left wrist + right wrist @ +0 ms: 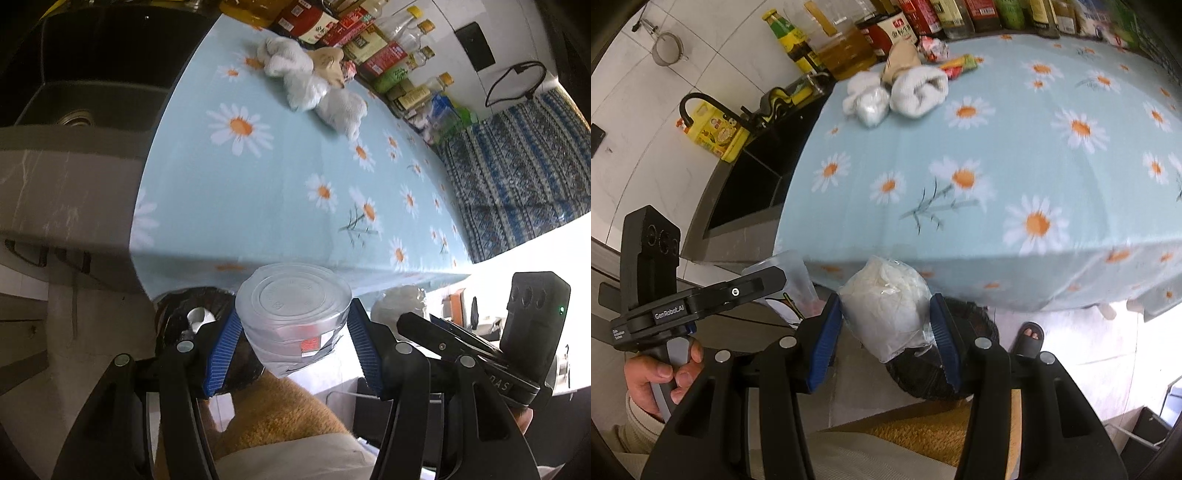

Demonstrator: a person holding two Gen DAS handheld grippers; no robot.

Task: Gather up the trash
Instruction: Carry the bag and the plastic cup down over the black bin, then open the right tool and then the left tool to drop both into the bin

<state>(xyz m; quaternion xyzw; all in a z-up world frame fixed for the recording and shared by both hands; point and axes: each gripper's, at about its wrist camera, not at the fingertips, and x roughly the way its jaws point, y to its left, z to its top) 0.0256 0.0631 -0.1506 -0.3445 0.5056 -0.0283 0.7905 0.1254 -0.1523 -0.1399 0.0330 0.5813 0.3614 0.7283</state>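
Nearest my left lens, a clear plastic cup (293, 314) sat bottom-forward between the blue pads (221, 350) of my left gripper (295, 343), whose jaws were clamped on its sides. I held it off the front edge of the table, over the mouth of a black-lined trash bin (177, 314) that showed just beside and below it.

On my right, the right gripper (886, 325) had its jaws pressed against a clear bag of crumpled white tissue (886, 306), also off the table's front edge, with the dark bin (960, 332) beneath it.

More rubbish lay on the daisy-print tablecloth (997, 147) at the far side: white wads of tissue (918, 90), a crumpled brown paper piece (899, 59), a red-and-white crumpled wrapper (932, 48) and a small colourful wrapper (960, 64), all close together. Behind them a row of bottles and sauce jars (923, 18) lined the wall. A dark sink (92, 74) adjoined the table's left end. A sandalled foot (1028, 338) stood on the floor under the table edge, and a hand (661, 376) gripped the left handle.
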